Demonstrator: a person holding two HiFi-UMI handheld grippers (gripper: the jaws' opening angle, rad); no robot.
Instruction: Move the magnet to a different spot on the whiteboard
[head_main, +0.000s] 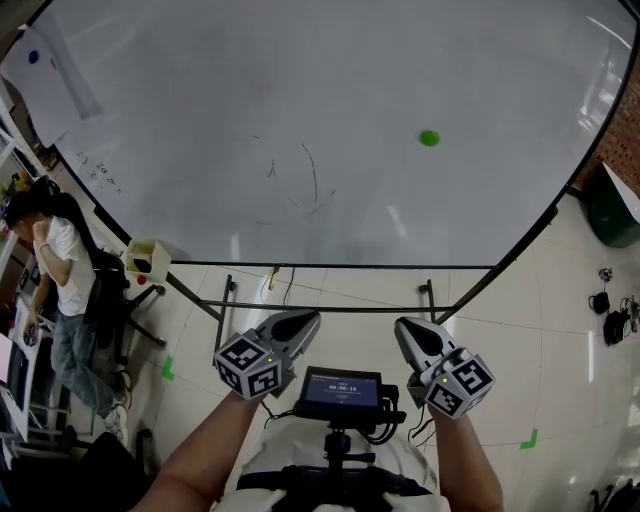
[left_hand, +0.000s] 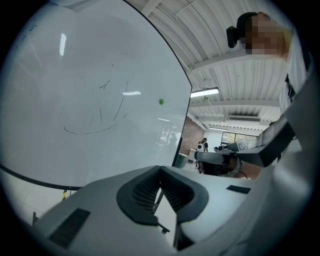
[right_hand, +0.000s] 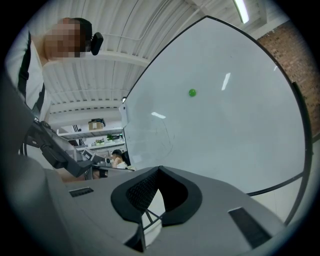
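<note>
Scene: seen from the head, a large whiteboard stands on a dark frame over a pale tiled floor, with two hand-held grippers low and near in front of it.
Magnet: a small round green magnet sits on the right half of the whiteboard, with bare white surface all around it. It is well apart from both grippers. Each gripper view shows it as a green dot on the board, far beyond the jaw tips.
Marker lines: faint thin pen strokes cross the middle of the board, left of the magnet and not touching it.
Left gripper: the left gripper is held near the person's body, below the board's lower edge, with its tip toward the board. Its jaws are closed tip to tip, and nothing is between them.
Right gripper: the right gripper is held beside the left one at about the same height. Its jaws also meet at the tips, and nothing is held.
Screen: a small dark screen sits between the two forearms, near the person's chest.
Paper: a white sheet hangs at the board's far left corner, with a blue dot on it.
Box: a small cream box sits at the board's lower left edge.
Bystander: a person in a white top sits at the far left.
Floor marks: short green tape marks lie on the tiles to the right.
</note>
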